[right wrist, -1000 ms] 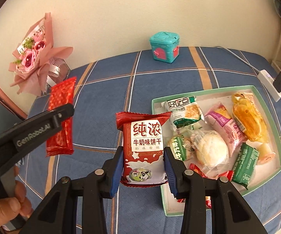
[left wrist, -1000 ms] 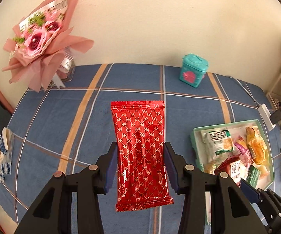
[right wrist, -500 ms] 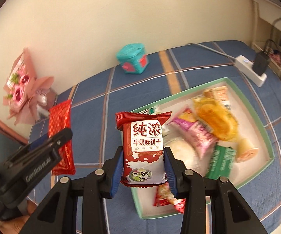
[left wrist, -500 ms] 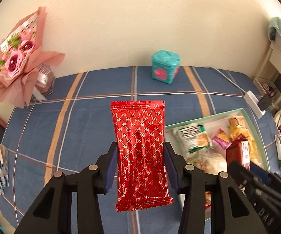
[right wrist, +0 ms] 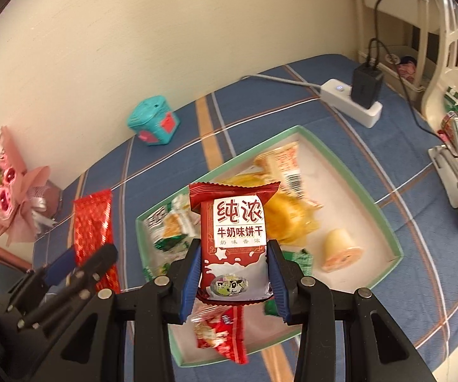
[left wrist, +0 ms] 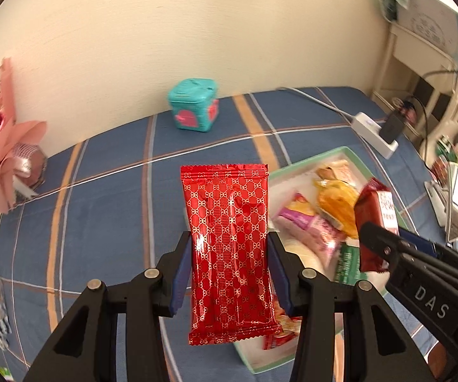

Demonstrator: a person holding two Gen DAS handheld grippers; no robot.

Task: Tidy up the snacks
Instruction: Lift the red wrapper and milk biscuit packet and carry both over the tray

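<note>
Left wrist: my left gripper (left wrist: 229, 273) pinches glossy red foil packet (left wrist: 227, 248) | right gripper (right wrist: 233, 273) clamps crinkly biscuit pouch (right wrist: 233, 242) | shallow green-rimmed tray (right wrist: 384, 222) below

two claws (left wrist: 229, 273), one tray (right wrist: 388, 238), one bouquet (right wrist: 9, 191)

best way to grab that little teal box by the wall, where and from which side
Take the teal box across two opposite flat side walls, coming down from above. It stands upright and alone on the blue cloth, roughly cube-shaped, so parallel faces suit the pads. Its domed lid looks like a poorer hold.
</note>
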